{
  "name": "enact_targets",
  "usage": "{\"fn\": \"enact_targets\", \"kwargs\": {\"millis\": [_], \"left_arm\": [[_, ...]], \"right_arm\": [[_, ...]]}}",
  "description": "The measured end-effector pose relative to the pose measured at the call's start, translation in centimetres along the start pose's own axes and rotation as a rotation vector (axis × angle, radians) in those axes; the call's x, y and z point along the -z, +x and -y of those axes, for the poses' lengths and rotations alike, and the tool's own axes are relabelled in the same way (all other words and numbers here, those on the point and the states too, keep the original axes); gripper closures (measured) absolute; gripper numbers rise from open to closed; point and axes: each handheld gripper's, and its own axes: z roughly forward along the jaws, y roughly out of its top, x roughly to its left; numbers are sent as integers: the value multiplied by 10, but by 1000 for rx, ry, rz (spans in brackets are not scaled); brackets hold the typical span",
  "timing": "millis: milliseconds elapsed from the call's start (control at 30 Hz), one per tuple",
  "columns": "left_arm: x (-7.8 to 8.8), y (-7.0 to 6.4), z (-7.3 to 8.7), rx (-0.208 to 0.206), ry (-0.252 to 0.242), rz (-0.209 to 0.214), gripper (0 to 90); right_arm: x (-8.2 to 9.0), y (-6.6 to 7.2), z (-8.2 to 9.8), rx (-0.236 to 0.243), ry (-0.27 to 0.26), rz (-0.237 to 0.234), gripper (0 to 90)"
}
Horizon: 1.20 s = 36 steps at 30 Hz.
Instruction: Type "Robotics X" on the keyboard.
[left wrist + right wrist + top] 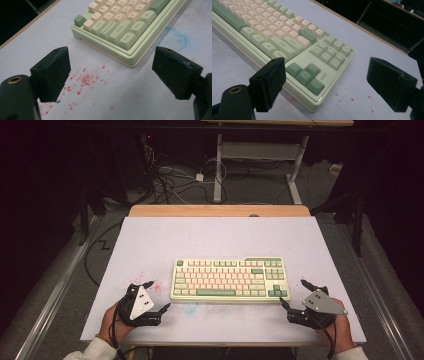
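A pale green plastic keyboard with cream and darker green keycaps (229, 279) lies flat a little below the middle of the high view, on a white table top (210, 235) whose wooden far edge shows at the top of the board. At the lower left of that view the left gripper (156, 295) rests low over the table just off the keyboard's left end, its two black jaws spread wide apart with nothing between them; in the left gripper view the keyboard's near left corner (125, 40) sits toward the top centre, beyond a scatter of red specks (83, 80) on the white surface. At the lower right the right gripper (294, 292) sits beside the keyboard's right end, jaws likewise wide apart and empty; in the right gripper view the keyboard's arrow-key corner (307, 77) lies between them.
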Motion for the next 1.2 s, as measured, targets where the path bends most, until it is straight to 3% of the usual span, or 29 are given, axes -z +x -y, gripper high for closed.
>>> {"fn": "enact_targets", "kwargs": {"millis": [1200], "left_arm": [[-6, 1, -4, 2, -7, 11, 142]], "right_arm": [[-1, -1, 3, 3, 2, 4, 160]]}}
